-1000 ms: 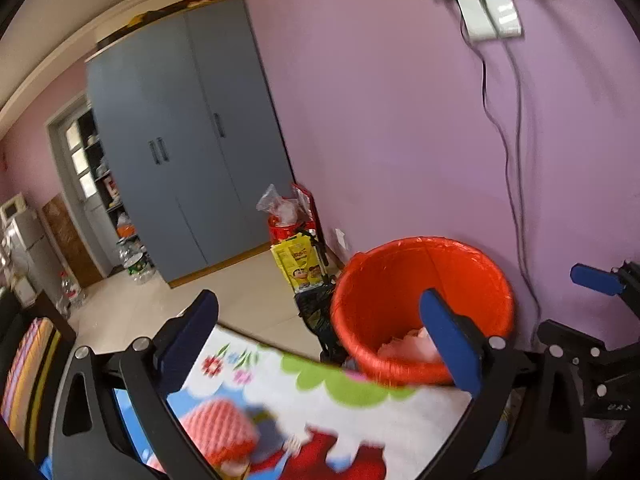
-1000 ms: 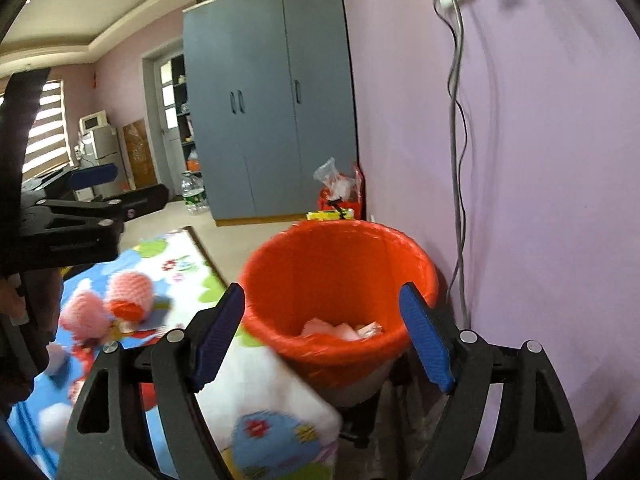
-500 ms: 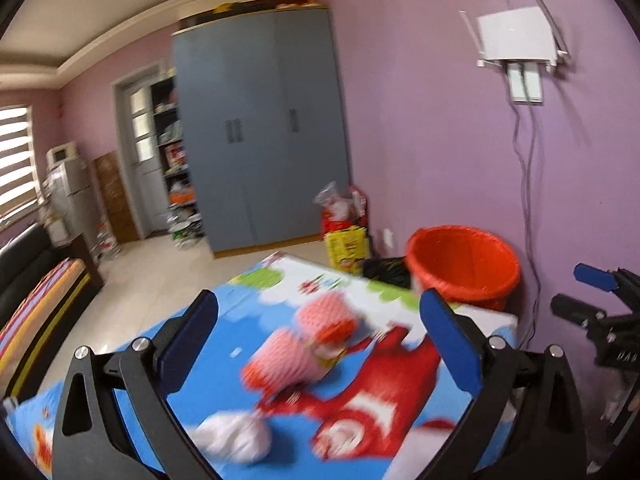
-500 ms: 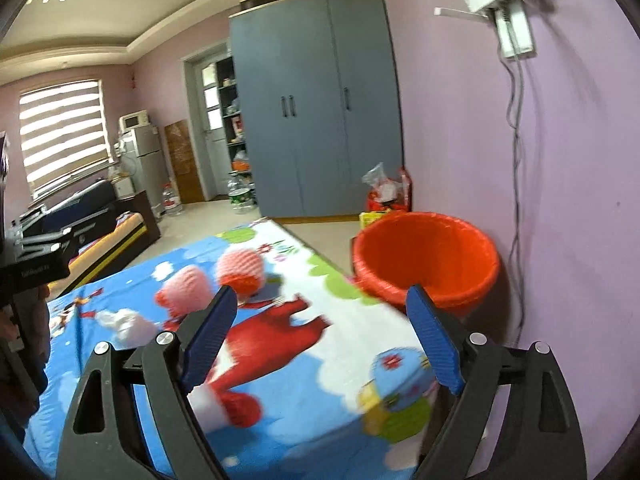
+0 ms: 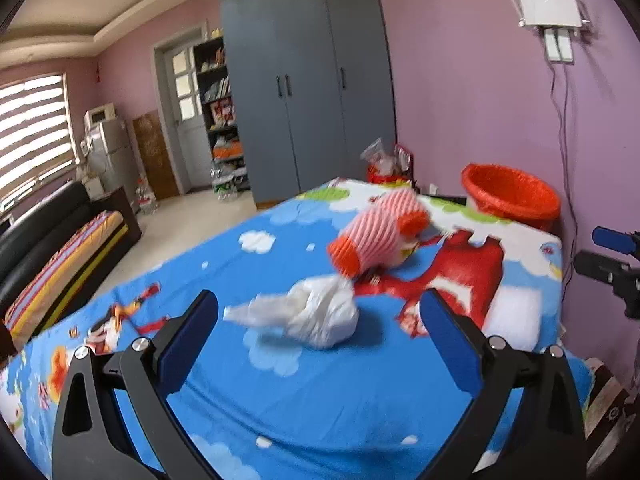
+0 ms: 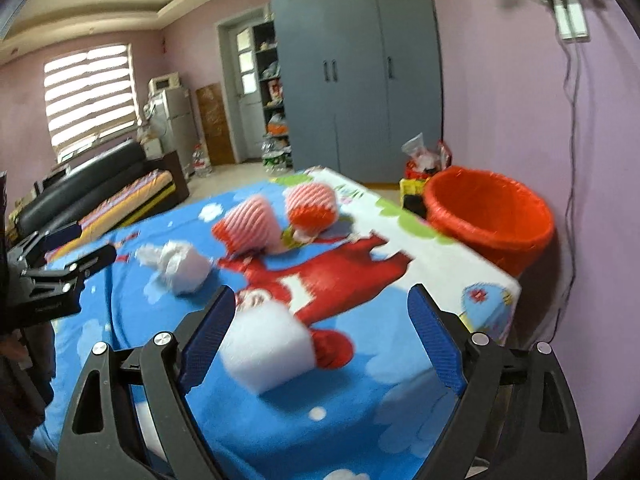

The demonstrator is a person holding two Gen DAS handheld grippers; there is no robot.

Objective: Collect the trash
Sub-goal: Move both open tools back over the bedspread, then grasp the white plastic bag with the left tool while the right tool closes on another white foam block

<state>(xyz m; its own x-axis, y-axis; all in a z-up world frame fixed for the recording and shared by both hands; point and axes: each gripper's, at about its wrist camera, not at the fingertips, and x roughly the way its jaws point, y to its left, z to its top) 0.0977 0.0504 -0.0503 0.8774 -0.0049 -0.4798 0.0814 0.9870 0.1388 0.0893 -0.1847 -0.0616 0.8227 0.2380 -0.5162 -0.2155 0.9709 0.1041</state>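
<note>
White wad (image 5: 316, 316) lies ahead of open left gripper (image 5: 318, 320).

Clearance over the bed (image 5: 320, 400)

The near blue cover is bare and open to approach from above. A crumpled white bag (image 5: 316, 316) lies mid-bed, ahead of the left gripper (image 5: 320, 332), whose jaws stand wide with nothing between them. A white block (image 6: 266, 350) lies ahead of the right gripper (image 6: 320, 336), just beside its left finger, not gripped. Two red-and-white foam nets (image 6: 276, 216) lie touching each other farther back, close behind the bag. The orange bin (image 6: 490, 216) stands past the far corner against the wall (image 6: 520, 100), its mouth open upward; cables (image 6: 570, 120) hang down the wall beside it. The two grippers are well apart.
</note>
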